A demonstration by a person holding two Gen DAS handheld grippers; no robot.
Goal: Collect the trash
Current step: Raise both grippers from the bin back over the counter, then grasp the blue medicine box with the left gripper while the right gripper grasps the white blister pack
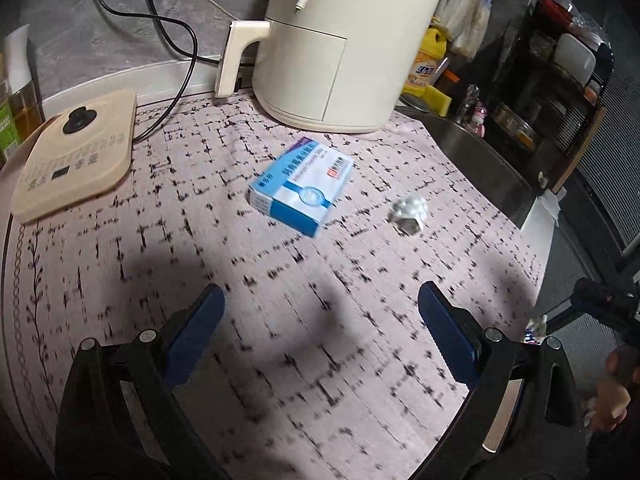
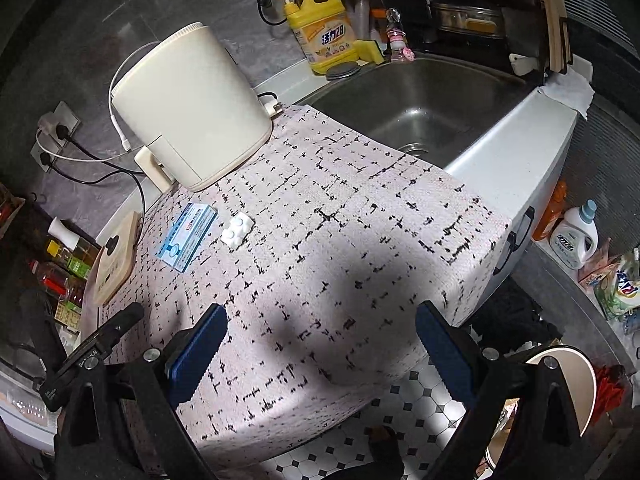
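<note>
A blue and white medicine box (image 1: pixel 302 185) lies flat on the patterned mat, with a small white blister pack (image 1: pixel 410 213) just to its right. My left gripper (image 1: pixel 320 322) is open, hovering over the mat a short way in front of both, nothing between its blue pads (image 1: pixel 196 332). In the right wrist view the same box (image 2: pixel 187 235) and blister pack (image 2: pixel 238 231) lie far off to the upper left. My right gripper (image 2: pixel 320 340) is open and empty, higher up over the mat's near edge.
A cream air fryer (image 1: pixel 340 44) stands behind the box, a beige kettle base (image 1: pixel 76 156) at the left with cables. A steel sink (image 2: pixel 420 104), a yellow detergent bottle (image 2: pixel 324 32) and a white bin (image 2: pixel 560 380) on the tiled floor lie to the right.
</note>
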